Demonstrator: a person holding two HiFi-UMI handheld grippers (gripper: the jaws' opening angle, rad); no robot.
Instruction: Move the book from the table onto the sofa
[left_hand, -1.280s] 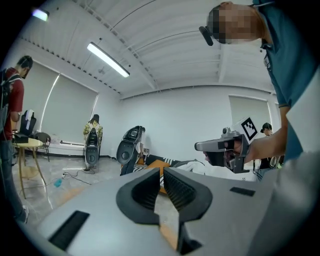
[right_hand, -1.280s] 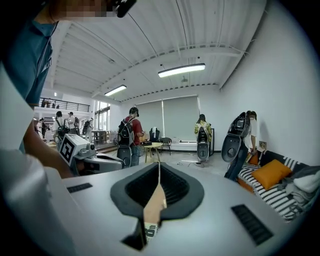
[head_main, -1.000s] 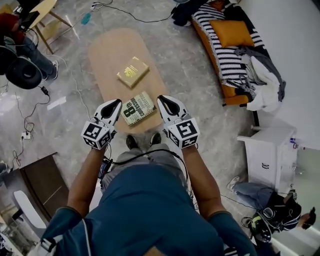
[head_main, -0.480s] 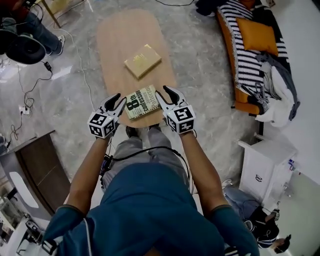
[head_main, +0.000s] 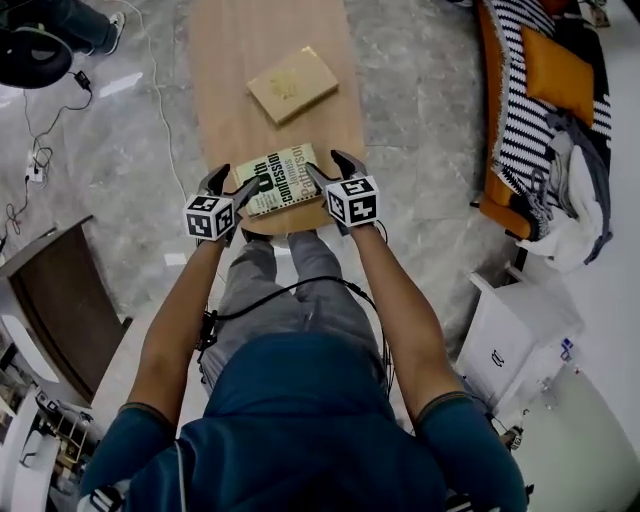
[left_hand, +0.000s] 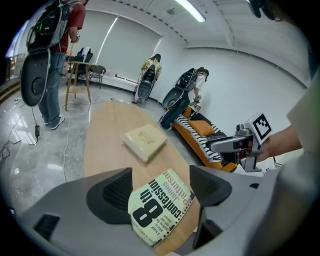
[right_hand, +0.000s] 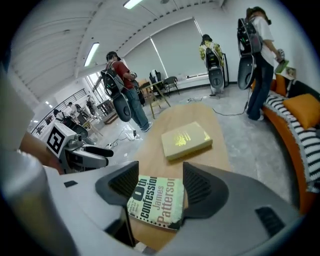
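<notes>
Paperback lies flat at near end of table. Left gripper and right gripper flank it, both jaw pairs spread, book between them, nothing pinched. Best approach: stay low, bite 2 opposite edges evenly, lift level. Jaw-to-cover contact unclear; sofa cut off at right.

L gripper jaws apart, pale-green black-lettered paperback book seen between them, at near end of light wooden oval table; tan hardback book farther.
</notes>
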